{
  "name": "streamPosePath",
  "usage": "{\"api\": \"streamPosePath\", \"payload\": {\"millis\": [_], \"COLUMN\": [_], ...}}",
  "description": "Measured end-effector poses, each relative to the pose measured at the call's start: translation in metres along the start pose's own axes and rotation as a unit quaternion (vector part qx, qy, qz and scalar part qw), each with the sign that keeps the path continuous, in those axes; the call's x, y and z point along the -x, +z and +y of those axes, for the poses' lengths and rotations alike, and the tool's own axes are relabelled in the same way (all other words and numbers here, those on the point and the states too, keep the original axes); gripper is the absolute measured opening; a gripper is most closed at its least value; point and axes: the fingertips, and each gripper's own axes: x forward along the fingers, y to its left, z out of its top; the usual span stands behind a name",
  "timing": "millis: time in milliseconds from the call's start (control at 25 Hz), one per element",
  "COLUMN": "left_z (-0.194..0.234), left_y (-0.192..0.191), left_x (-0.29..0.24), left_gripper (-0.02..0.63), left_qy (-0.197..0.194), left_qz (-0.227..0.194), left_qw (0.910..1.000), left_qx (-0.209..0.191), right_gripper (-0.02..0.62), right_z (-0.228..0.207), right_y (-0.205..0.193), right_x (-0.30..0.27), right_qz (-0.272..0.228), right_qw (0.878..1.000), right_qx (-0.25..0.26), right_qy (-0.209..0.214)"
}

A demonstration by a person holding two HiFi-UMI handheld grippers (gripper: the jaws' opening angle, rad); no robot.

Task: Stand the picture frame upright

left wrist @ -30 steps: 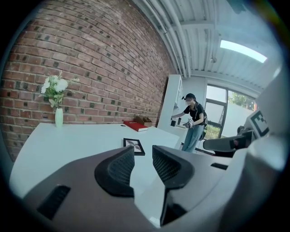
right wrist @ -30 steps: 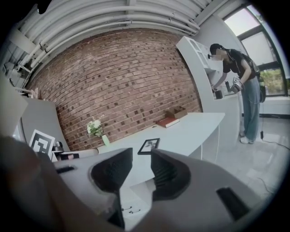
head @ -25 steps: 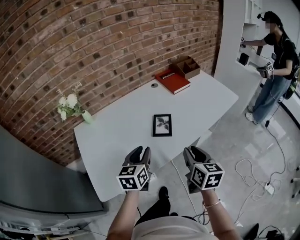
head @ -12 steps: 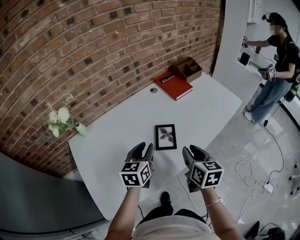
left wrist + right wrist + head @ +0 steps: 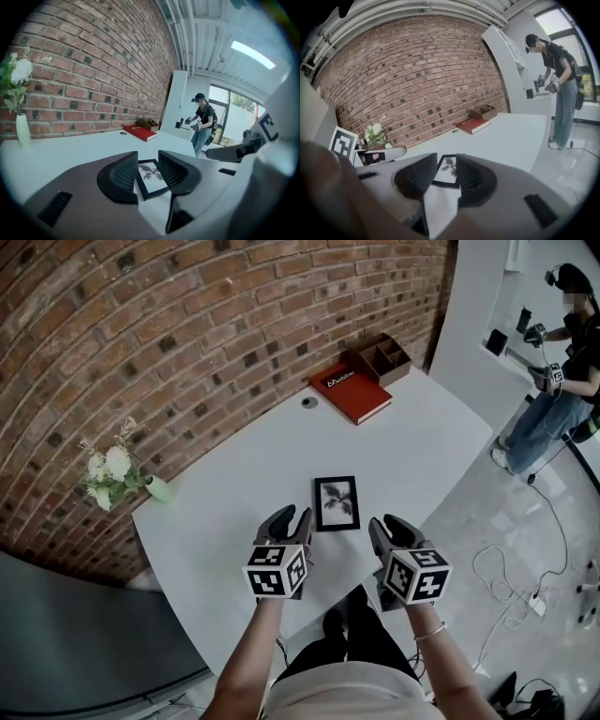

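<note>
The black picture frame [image 5: 337,503] with a leaf print lies flat, face up, near the front edge of the white table [image 5: 431,442]. My left gripper [image 5: 291,519] hovers just short of the frame's near left corner, jaws open and empty. My right gripper [image 5: 391,526] is to the frame's near right, over the table's edge, also open and empty. In the left gripper view the frame [image 5: 151,174] shows on the table beyond the gap between the jaws of the left gripper [image 5: 147,161]. The right gripper view likewise shows the frame [image 5: 447,169] ahead of the right gripper [image 5: 446,159].
A red book [image 5: 352,393] and a wooden organiser [image 5: 382,356] sit at the table's far end by the brick wall. A vase of white flowers [image 5: 117,474] stands at the left corner. A person [image 5: 562,381] works at a shelf at the right; cables [image 5: 525,587] lie on the floor.
Both grippers have moved forward over the table's near edge and closer to the frame. The frame has not moved on the table.
</note>
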Motion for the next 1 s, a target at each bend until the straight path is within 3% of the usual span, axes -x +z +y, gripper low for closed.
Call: {"api": "streamPosePath", "payload": {"millis": [640, 1000], "left_z": [0.021, 0.037], "left_y": [-0.007, -0.044], "left_x": [-0.076, -0.118], "left_gripper": [0.117, 0.12], "left_qy": [0.029, 0.046], "left_qz": [0.041, 0.112], "left_qw": [0.9985, 0.9927], "left_qx": [0.023, 0.005], "right_gripper": [0.109, 0.109], "right_z": [-0.028, -0.044], "right_y": [0.004, 0.006], "right_x": [-0.048, -0.067], "right_qz": [0.028, 0.041], "right_qw": [0.999, 0.999], "right_qx": [-0.015, -0.027], "right_qy": [0.016, 0.021]}}
